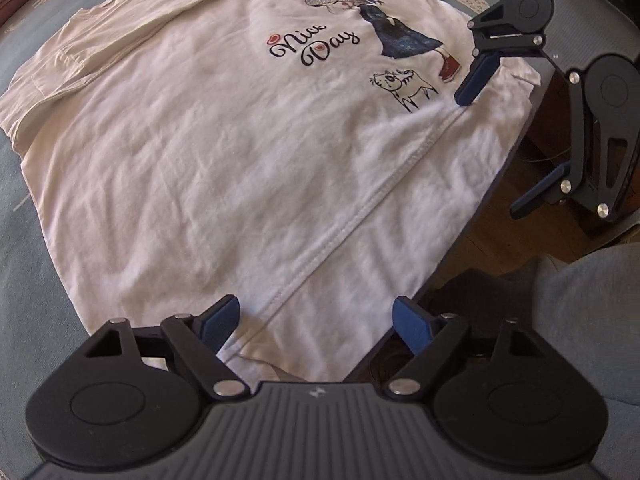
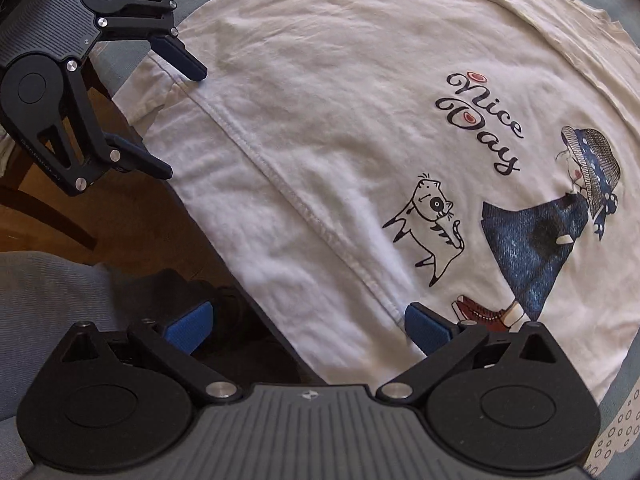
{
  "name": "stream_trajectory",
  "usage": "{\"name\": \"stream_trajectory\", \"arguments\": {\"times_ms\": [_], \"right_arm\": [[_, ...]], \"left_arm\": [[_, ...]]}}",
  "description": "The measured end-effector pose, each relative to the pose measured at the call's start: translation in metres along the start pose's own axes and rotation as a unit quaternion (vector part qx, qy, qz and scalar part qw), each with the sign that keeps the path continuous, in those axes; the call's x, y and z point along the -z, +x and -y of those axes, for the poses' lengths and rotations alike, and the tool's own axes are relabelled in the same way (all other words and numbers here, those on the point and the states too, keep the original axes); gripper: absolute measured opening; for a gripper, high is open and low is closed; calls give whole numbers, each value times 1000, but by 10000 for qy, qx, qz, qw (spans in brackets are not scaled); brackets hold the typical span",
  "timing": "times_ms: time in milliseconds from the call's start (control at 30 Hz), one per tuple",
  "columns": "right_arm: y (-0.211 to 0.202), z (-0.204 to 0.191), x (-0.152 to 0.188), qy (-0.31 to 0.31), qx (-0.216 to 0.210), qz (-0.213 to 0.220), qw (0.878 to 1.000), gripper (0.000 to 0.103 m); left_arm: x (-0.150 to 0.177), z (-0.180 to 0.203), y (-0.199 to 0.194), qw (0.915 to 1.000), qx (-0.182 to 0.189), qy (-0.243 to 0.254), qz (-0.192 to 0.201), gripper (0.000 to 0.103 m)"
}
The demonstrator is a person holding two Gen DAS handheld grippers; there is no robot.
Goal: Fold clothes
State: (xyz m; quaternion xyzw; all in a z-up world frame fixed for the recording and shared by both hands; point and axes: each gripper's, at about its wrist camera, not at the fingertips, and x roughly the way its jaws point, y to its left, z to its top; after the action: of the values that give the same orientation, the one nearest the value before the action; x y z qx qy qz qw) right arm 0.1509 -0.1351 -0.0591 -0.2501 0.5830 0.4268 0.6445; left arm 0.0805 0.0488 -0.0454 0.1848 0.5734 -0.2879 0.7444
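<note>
Your white shirt [image 1: 192,152] lies spread flat, print side up, on a table covered with a blue-grey cloth [image 1: 24,240]. The print reads "Nice Day" [image 1: 312,44], with a girl in a hat and blue dress [image 1: 384,20] and a small cat [image 1: 400,88] beside it. One side of the shirt is folded over along the far edge in the left view, sleeve layered on top. The stitched hem [image 1: 360,208] runs along the table edge nearest you, and the strip below it hangs slightly over the edge.

Your left gripper [image 1: 316,320] points steeply down over one hem corner. Its fingers [image 1: 220,316] stand wide, one over the shirt, the other past the table edge; the hem lies between them and the pads are not pressing on it.

Your right gripper [image 2: 308,324] sits at the other hem corner, fingers [image 2: 428,324] likewise wide, straddling the hem near the red shoe [image 2: 480,312] of the print. Nothing is gripped.

Both grippers are well apart along the hem. Below the table edge you see wood floor [image 2: 48,208] and grey fabric [image 2: 40,292], possibly a trouser leg.
</note>
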Motion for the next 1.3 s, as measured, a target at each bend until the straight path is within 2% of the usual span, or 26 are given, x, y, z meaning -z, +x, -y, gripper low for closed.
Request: {"name": "stream_trajectory", "arguments": {"times_ms": [67, 167, 233, 267, 300, 433, 533, 633, 767, 933, 1000, 1100, 1200, 1300], "right_arm": [[-14, 7, 3, 293, 108, 173, 9994, 103], [-8, 35, 5, 913, 451, 204, 9946, 103], [-2, 53, 6, 1325, 677, 216, 9886, 103], [0, 63, 7, 1529, 789, 222, 9848, 103], [7, 67, 9, 1628, 801, 20, 9834, 103], [6, 56, 15, 1296, 798, -23, 9884, 103], [0, 50, 18, 1141, 754, 4, 9906, 103], [-5, 46, 15, 1031, 780, 118, 9915, 103], [-13, 41, 8, 865, 769, 207, 9931, 103], [-21, 35, -1, 707, 813, 368, 9935, 103], [-20, 33, -5, 673, 810, 411, 9936, 103], [-22, 31, -7, 645, 811, 470, 9935, 103], [-26, 30, -6, 657, 840, 531, 9929, 103], [-24, 32, -2, 726, 863, 487, 9924, 103]], "left_arm": [[-2, -4, -3, 9999, -97, -52, 64, 84], [-7, -25, 3, 9981, -342, -516, 48, 83], [-4, -34, 12, 9959, -416, -802, -95, 83], [-1, -33, 12, 9962, -398, -766, -135, 84], [2, -31, 12, 9965, -380, -729, -174, 84], [11, -29, 2, 9950, -2, -939, -352, 84], [17, -32, -5, 9938, 146, -1054, -332, 84], [26, -33, 1, 9925, 90, -1091, -544, 84], [34, -39, -4, 9898, -70, -1280, -629, 83], [17, -43, -19, 9929, -118, -1183, -58, 84], [14, -51, -8, 9907, -104, -1352, -146, 84], [29, -58, 2, 9893, -137, -1431, -240, 84], [32, -53, -5, 9921, -268, -1182, -311, 83], [23, -57, -15, 9914, -120, -1294, -162, 83]]}}
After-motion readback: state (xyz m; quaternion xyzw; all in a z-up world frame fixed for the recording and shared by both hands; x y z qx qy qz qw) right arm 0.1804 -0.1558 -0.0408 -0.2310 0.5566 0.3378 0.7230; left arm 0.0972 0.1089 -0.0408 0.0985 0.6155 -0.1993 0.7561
